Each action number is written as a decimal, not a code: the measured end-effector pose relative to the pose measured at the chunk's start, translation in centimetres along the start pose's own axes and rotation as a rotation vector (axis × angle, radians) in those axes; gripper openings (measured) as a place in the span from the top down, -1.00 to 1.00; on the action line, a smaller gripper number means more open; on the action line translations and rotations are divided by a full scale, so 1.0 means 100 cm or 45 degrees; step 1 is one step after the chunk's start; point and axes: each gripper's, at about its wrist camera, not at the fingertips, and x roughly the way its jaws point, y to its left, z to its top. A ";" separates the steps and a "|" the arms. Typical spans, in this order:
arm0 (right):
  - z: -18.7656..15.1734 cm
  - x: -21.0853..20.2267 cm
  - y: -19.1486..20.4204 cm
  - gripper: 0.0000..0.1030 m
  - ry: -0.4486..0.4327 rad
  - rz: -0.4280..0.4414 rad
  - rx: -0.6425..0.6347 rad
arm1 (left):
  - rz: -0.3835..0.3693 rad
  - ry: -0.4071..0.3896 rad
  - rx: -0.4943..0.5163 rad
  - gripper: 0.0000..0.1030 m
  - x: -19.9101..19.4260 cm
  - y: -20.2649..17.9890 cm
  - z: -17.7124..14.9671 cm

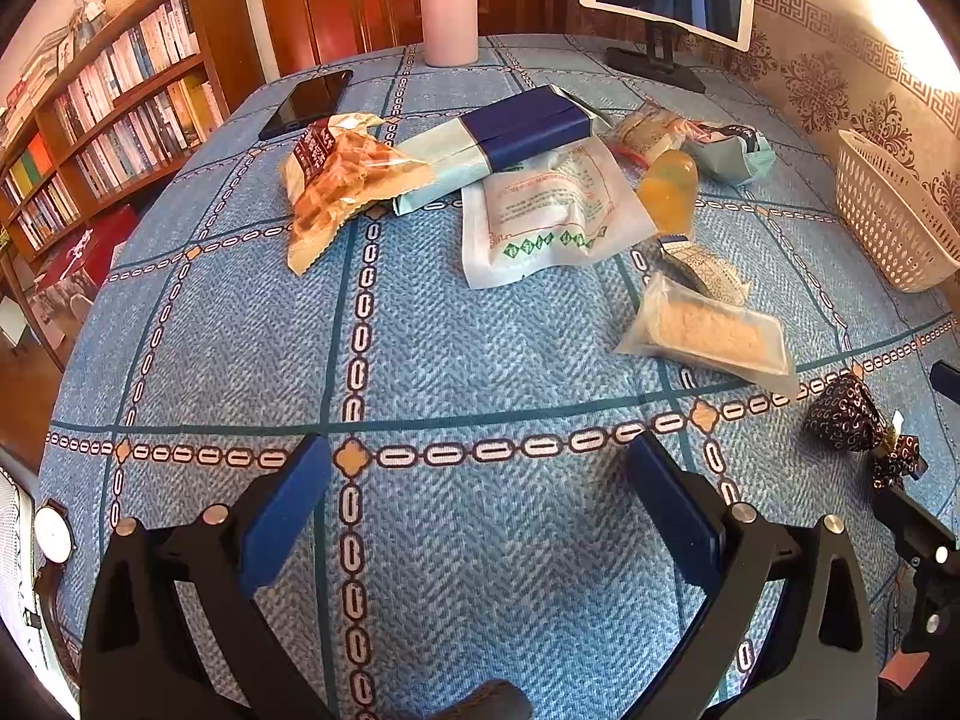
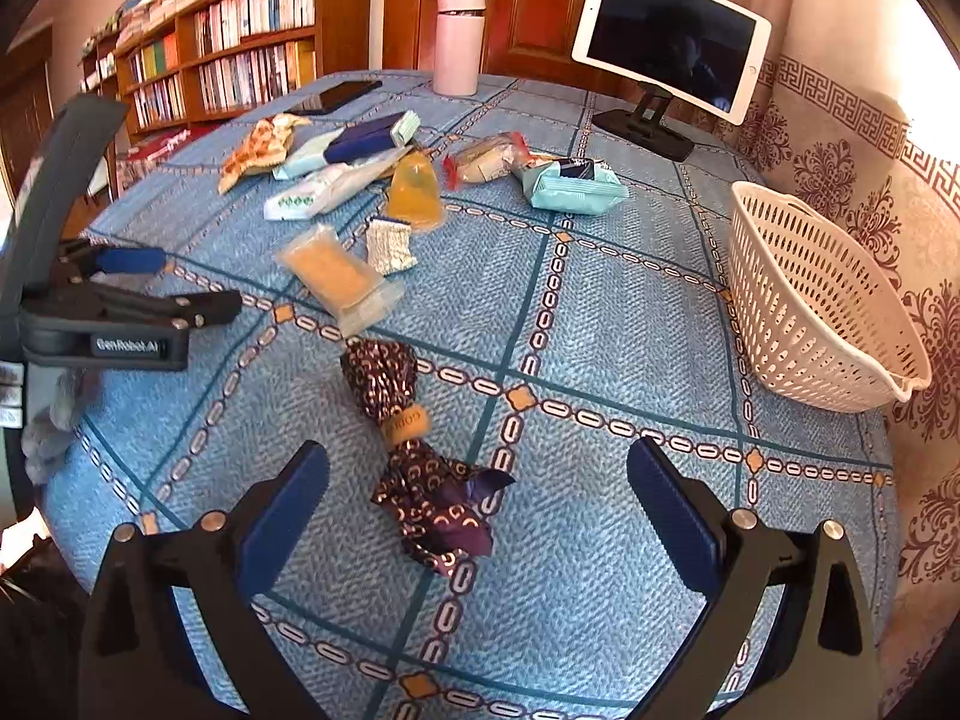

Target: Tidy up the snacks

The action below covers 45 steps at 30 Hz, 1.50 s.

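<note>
Several snack packs lie scattered on the blue patterned tablecloth [image 1: 480,360]. A waffle pack [image 1: 336,180], a blue-and-white pack [image 1: 516,132], a white sachet [image 1: 540,216] and an orange jelly cup [image 1: 669,192] lie far ahead of my left gripper [image 1: 480,498], which hovers open over bare cloth. A clear-wrapped biscuit bar [image 1: 714,330] lies to its right. In the right wrist view a dark purple candy pouch [image 2: 414,450] lies between the open fingers of my right gripper [image 2: 480,504]. A cream plastic basket [image 2: 810,300] stands empty at the right.
A pink bottle [image 2: 459,42], a tablet on a stand [image 2: 672,36] and a black phone [image 2: 345,93] stand at the far table edge. A teal pack [image 2: 576,186] and a red-edged pack [image 2: 486,159] lie mid-table. Bookshelves [image 1: 102,120] line the left wall.
</note>
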 end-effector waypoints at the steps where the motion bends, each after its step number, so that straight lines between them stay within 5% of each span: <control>1: 0.002 0.006 0.001 -0.91 0.012 -0.061 -0.016 | -0.002 -0.001 0.001 -0.95 0.000 0.000 0.000; 7: 0.051 0.029 -0.006 -0.91 -0.063 -0.260 0.005 | -0.002 0.002 -0.005 -0.95 0.000 0.002 0.001; 10: 0.076 0.025 -0.008 -0.91 -0.214 -0.249 0.050 | 0.003 0.006 -0.020 -0.95 0.001 0.004 0.001; 13: 0.078 0.020 -0.010 -0.91 -0.220 -0.165 0.091 | 0.007 0.004 -0.025 -0.95 0.000 0.005 0.001; 23: 0.006 0.013 -0.010 -0.91 -0.002 0.129 0.261 | 0.003 -0.004 -0.021 -0.95 0.002 0.000 0.002; 32: 0.003 0.032 -0.002 -0.91 0.114 0.122 0.274 | 0.030 -0.020 -0.049 -0.95 0.001 -0.006 -0.003; 45: 0.008 0.033 -0.003 -0.91 0.128 0.118 0.290 | 0.026 -0.031 -0.059 -0.95 0.001 -0.005 -0.004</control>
